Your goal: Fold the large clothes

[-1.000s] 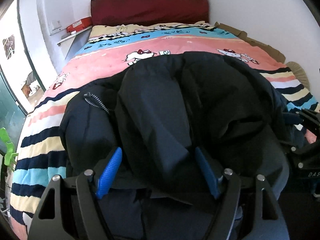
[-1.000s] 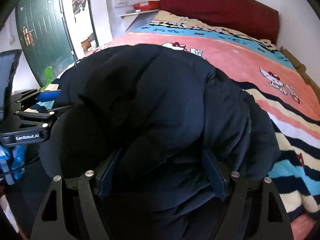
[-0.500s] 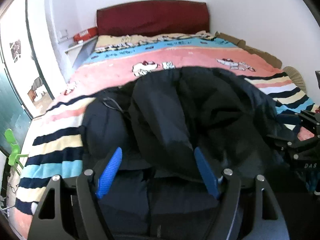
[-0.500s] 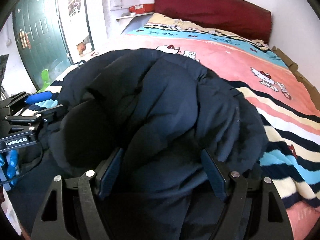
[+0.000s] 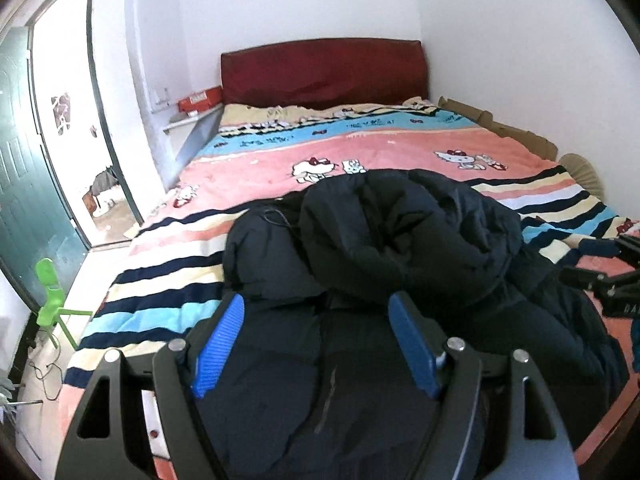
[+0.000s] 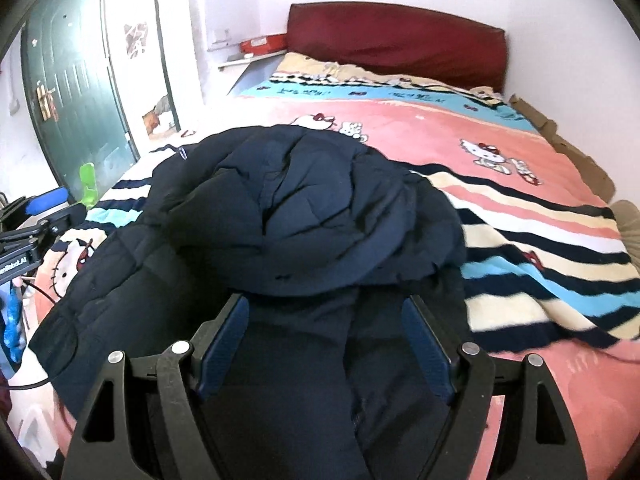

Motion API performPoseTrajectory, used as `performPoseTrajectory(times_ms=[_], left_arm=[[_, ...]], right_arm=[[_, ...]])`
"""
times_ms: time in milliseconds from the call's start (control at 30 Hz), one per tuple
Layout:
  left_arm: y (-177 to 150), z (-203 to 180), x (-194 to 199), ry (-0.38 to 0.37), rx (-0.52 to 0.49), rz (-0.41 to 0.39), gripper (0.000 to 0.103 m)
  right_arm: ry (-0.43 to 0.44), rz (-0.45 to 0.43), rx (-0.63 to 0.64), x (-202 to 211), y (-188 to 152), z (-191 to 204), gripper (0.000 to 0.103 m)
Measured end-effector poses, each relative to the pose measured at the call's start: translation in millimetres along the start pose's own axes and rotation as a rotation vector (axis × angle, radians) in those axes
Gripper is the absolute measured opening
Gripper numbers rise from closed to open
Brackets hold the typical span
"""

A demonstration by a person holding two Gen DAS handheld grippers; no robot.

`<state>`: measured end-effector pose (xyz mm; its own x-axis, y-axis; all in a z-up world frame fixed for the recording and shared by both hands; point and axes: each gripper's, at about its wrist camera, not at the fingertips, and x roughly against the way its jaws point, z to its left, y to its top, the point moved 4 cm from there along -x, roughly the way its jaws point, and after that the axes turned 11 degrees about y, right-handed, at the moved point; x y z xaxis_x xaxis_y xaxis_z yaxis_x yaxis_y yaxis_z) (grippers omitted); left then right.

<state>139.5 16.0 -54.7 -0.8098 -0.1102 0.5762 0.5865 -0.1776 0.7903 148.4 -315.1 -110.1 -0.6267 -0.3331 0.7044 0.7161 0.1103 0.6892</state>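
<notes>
Jacket point(image 5: 404, 236) bunched on your bed's near end, on the striped blanket point(image 5: 160, 280).
Your left gripper point(image 5: 316, 344) and right gripper point(image 6: 324, 344) both stand with jaws spread wide above the dark fabric, pads gripping nothing; the puffy upper part lies folded over onto the flatter lower part nearest you.

Matt quilted padded jacket point(image 6: 312, 216) on fleecy blanket point(image 6: 500, 148); ribbed blue rubbery fingers point(image 5: 218, 346).
</notes>
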Motion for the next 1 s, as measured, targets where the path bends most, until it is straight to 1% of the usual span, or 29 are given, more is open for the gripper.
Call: performPoseTrajectory(times_ms=[200,433,700,867,933,1000], left_arm=[[-13,14,31,0.033,0.020,-0.015,0.074],[-23,23,49,0.053,0.038,-0.025,0.074],[-41,30,50,0.071,0.040,0.002,0.074],[-53,35,47,0.090,0.047,0.027,0.074],[-58,36,45,0.095,0.048,0.041,0.074],[-63,38,42,0.098,0.048,0.053,0.074]], right_arm=[[-0.025,-0.031,-0.018,34,-15,-8,0.079],[-0.050,-0.047,-0.044,58,-35,-18,0.080],[-0.086,-0.049,-0.102,73,-62,-41,0.080],[-0.107,-0.035,-0.137,79,-84,-54,0.080],[-0.114,-0.026,-0.152,80,-92,-60,0.081],[-0.119,-0.020,-0.165,80,-100,-64,0.084]])
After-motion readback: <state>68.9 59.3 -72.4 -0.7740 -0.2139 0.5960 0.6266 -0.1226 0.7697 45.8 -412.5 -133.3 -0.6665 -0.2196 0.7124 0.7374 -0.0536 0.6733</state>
